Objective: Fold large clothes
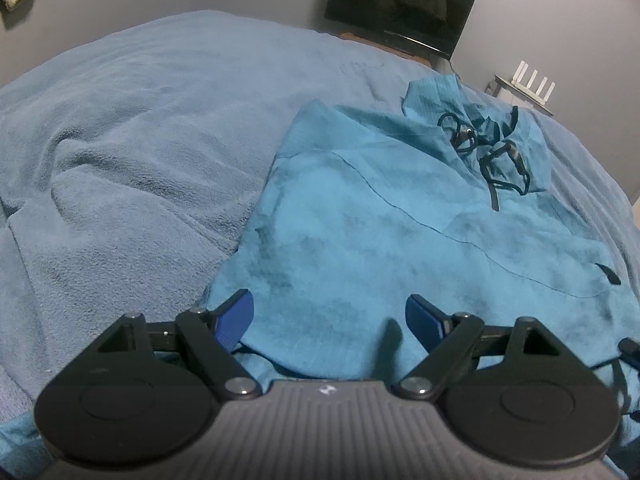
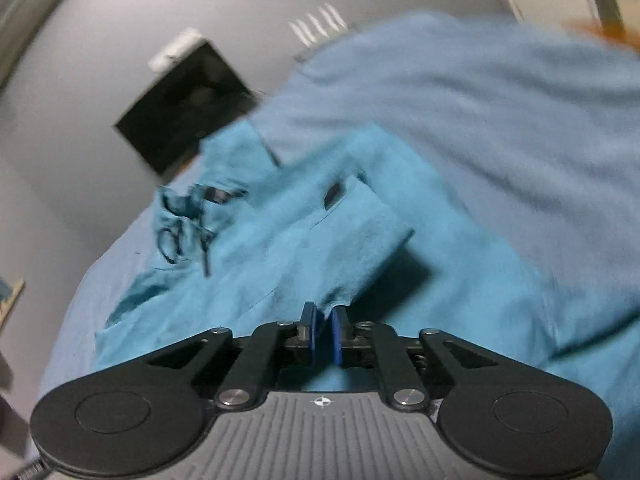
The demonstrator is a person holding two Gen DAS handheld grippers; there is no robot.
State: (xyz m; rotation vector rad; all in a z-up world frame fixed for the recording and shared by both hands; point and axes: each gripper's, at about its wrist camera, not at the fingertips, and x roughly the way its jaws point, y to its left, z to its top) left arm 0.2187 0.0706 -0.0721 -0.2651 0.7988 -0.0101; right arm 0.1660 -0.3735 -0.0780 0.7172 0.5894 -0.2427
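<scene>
Teal hoodie (image 1: 400, 232) on blue blanket (image 1: 120, 140), left tool (image 1: 330, 316) spread wide and empty, right tool (image 2: 324, 334) pinching hoodie fabric, no readable writing.

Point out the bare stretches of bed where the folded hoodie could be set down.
Free: the blue blanket left of the teal hoodie, up to the wall by the TV. Crowded: the right side, where the hoodie's drawstrings lie tangled.

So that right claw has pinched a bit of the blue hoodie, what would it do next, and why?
Probably carry the pinched flap across the hoodie and lay it flat. The right claw is nearly shut on a raised fold of fabric, while the left claw hangs open over the hem, gripping nothing.
</scene>
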